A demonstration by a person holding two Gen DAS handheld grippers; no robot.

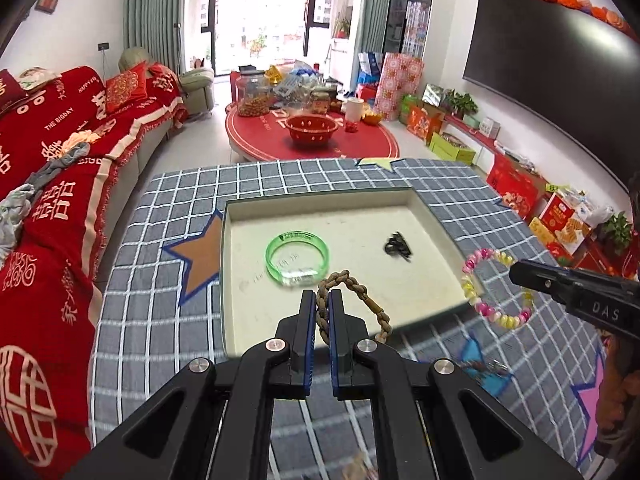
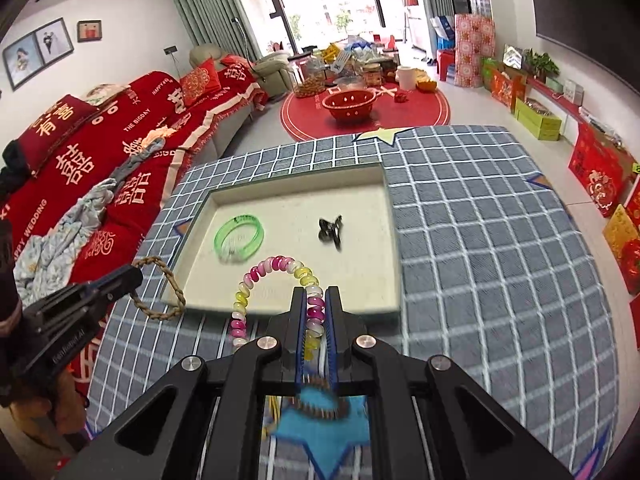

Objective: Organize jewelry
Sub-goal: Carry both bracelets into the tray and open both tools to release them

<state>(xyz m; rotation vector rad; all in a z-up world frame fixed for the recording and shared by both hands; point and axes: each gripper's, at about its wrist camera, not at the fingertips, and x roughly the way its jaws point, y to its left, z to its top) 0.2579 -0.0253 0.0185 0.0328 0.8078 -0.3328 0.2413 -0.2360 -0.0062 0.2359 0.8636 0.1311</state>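
A shallow cream tray [image 1: 240, 264] [image 2: 390, 240] lies on the checked table. A green bangle [image 1: 297, 257] [image 2: 239, 238] and a small black piece [image 1: 397, 245] [image 2: 330, 230] lie in it. My left gripper [image 1: 323, 300] is shut on a brown braided bracelet [image 1: 360, 294], held above the tray's near edge; it also shows in the right wrist view [image 2: 160, 284]. My right gripper [image 2: 316, 300] is shut on a pink, yellow and white bead bracelet [image 2: 276, 268], held above the tray's near edge; it also shows in the left wrist view [image 1: 496, 284].
The table has a grey checked cloth [image 1: 168, 320] [image 2: 500, 240] with coloured stars. Another beaded piece [image 2: 320, 402] lies on a blue star beneath the right gripper. A red sofa [image 1: 48, 200] stands to the left. A red low table [image 1: 312, 136] with jars stands beyond.
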